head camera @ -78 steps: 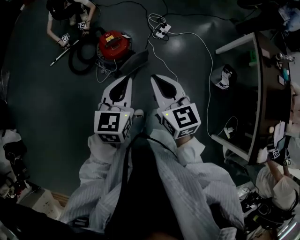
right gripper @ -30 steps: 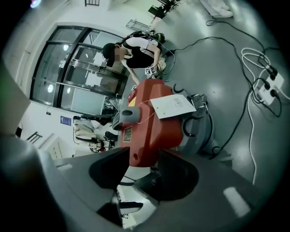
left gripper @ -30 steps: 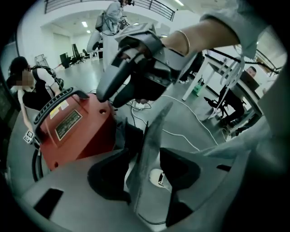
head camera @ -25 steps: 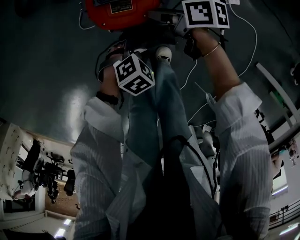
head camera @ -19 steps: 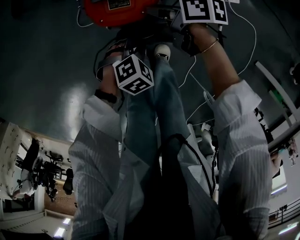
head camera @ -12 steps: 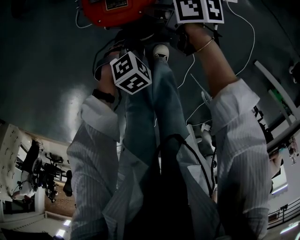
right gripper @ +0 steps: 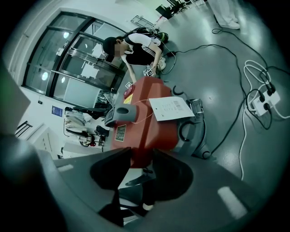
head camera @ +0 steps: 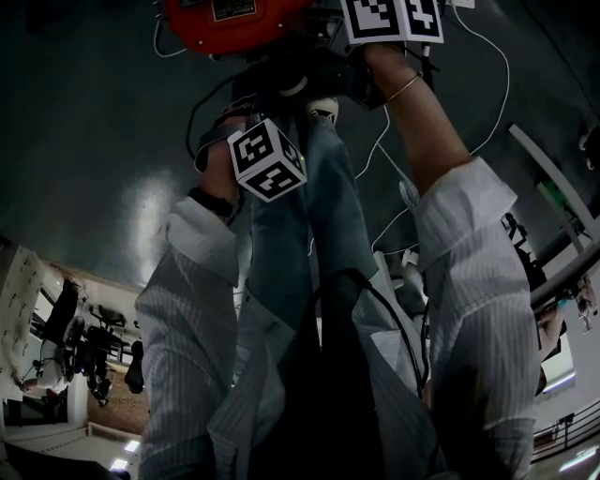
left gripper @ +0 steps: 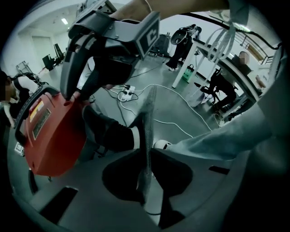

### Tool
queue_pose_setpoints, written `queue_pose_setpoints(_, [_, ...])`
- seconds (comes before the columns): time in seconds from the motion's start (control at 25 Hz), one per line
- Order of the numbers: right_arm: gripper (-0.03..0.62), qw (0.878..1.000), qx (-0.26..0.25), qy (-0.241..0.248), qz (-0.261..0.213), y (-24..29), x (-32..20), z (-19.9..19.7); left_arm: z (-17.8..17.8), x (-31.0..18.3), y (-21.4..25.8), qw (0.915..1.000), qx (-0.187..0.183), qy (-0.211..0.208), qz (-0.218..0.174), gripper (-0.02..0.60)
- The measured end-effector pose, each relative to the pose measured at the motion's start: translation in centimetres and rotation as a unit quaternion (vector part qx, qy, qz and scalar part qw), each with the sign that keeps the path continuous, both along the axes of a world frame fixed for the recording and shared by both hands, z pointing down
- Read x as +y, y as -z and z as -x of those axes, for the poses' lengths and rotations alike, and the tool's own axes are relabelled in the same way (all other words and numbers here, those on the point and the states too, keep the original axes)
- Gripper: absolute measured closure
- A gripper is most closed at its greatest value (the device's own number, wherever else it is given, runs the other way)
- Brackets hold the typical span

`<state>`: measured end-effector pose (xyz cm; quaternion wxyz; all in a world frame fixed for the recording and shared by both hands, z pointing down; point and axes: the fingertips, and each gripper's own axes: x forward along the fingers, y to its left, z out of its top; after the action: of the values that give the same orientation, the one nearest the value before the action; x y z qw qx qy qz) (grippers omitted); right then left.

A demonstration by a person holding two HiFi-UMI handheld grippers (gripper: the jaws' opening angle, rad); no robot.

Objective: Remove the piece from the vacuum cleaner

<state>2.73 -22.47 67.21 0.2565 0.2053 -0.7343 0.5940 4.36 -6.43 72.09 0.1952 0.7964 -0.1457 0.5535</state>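
Looking steeply down past a person's jeans-clad legs (head camera: 300, 244), both grippers reach toward a red vacuum cleaner (head camera: 234, 21) standing on the dark floor (head camera: 94, 141). The left gripper (left gripper: 148, 106) has its jaws pressed together edge to edge, with nothing seen between them. A black piece (left gripper: 106, 135) with a pale band at its end runs from the vacuum cleaner's side to just beside those closed jaws, on their left. The right gripper (right gripper: 142, 152) has its jaws apart, and the red body shows in the gap. Seen from the left gripper view, its tips meet the vacuum cleaner's top rim. A white paper sheet (right gripper: 173, 108) lies on the red body. A white power strip (left gripper: 123, 94) sits on the floor beyond. Another person (right gripper: 136, 45) crouches behind the machine.
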Motion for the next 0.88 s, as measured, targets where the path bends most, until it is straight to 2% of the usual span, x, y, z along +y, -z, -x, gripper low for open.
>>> queue_pose_setpoints(0.08, [0.447, 1.000, 0.003, 0.003, -0.003, 0.1, 0.0, 0.0, -0.5, 1.5, 0.0, 0.9998, 0.008, -0.003, 0.018, 0.528])
queue_pose_setpoints(0.16, [0.451, 1.000, 0.005, 0.005, -0.005, 0.0, -0.1, 0.1, -1.0, 3.3, 0.2, 0.9989, 0.019, -0.001, 0.042, 0.554])
queue_pose_setpoints(0.24, [0.452, 1.000, 0.008, 0.007, -0.004, -0.1, -0.1, 0.2, -1.1, 4.4, 0.2, 0.9985, 0.024, 0.005, 0.049, 0.554])
queue_pose_setpoints(0.36, [0.457, 1.000, 0.012, 0.012, -0.004, -0.4, -0.1, 0.4, -0.3, 4.0, 0.3, 0.9969, 0.032, 0.036, 0.063, 0.555])
queue_pose_setpoints(0.4, [0.469, 1.000, 0.013, 0.013, -0.005, -0.4, -0.1, 0.4, 0.1, 3.5, 0.7, 0.9953, 0.040, 0.051, 0.072, 0.555])
queue_pose_setpoints(0.52, [0.589, 0.999, 0.018, 0.021, -0.025, 0.6, 0.1, 0.1, 0.9, 2.3, 3.2, 0.9932, 0.055, 0.071, 0.074, 0.554])
queue_pose_setpoints(0.6, [0.592, 0.997, 0.021, 0.027, -0.063, 2.9, 0.4, -0.5, 0.7, 1.9, 5.6, 0.9934, 0.061, 0.077, 0.060, 0.555])
queue_pose_setpoints(0.68, [0.592, 0.992, 0.021, 0.022, -0.122, 6.7, 0.2, -1.6, 0.3, 1.0, 8.5, 0.9931, 0.069, 0.087, 0.039, 0.554])
queue_pose_setpoints(0.88, [0.592, 0.961, 0.039, -0.011, -0.273, 19.6, 0.0, -5.2, -0.8, -1.0, 18.2, 0.9939, 0.070, 0.083, -0.023, 0.555])
